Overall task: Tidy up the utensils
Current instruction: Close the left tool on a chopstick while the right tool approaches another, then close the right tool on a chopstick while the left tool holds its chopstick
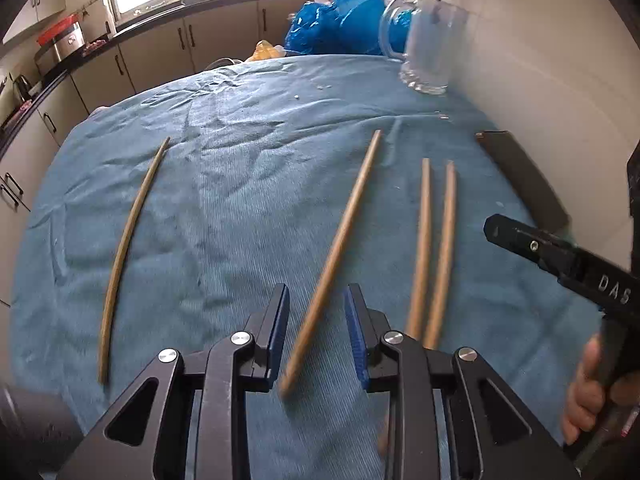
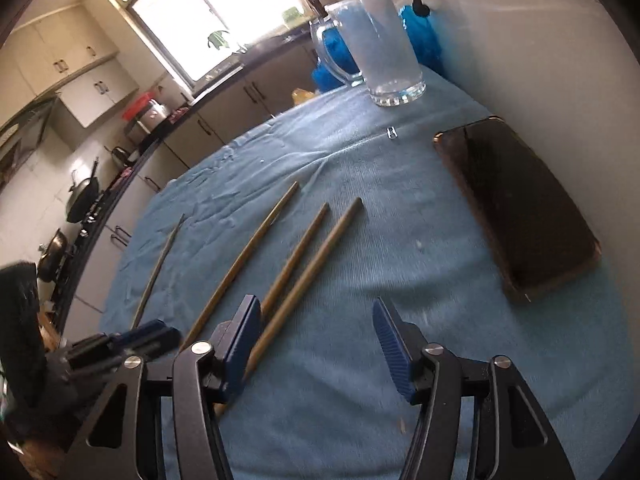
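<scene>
On the blue cloth [image 1: 240, 184] that covers the table lie four wooden chopsticks, all long and thin and round, each with its long axis running from the near edge toward the far side where the glass mug [image 1: 430, 46] stands; the cloth is a ribbed fabric with many small wrinkles. At the far left lies the darkest chopstick [image 1: 128, 248], well apart from the others; it looks bent in the left wrist view, but whether it is truly curved I cannot tell; its thin tip points away. The middle chopstick [image 1: 332, 256] leans a little to the right as it goes away, and its near end lies between the two blue ribbed pads of the left tongs [image 1: 317, 336]; the jaws stand narrowly apart, and the pads do not touch the wood on either side. To the right, two chopsticks [image 1: 434, 248] lie just beside each other, almost parallel, with their tips pointing away.

From the right wrist view the right tongs [image 2: 318, 346] stand rather wide, with only cloth between the pads; the near end of the pair [image 2: 316, 256] passes by the left pad on its outer side, and whether it touches I cannot tell. The mug is clear thick glass with a handle and stands upright near the white wall [image 2: 520, 60]; a dark flat phone [image 2: 516, 204] with a glossy screen lies on the cloth to the right of the chopsticks.
</scene>
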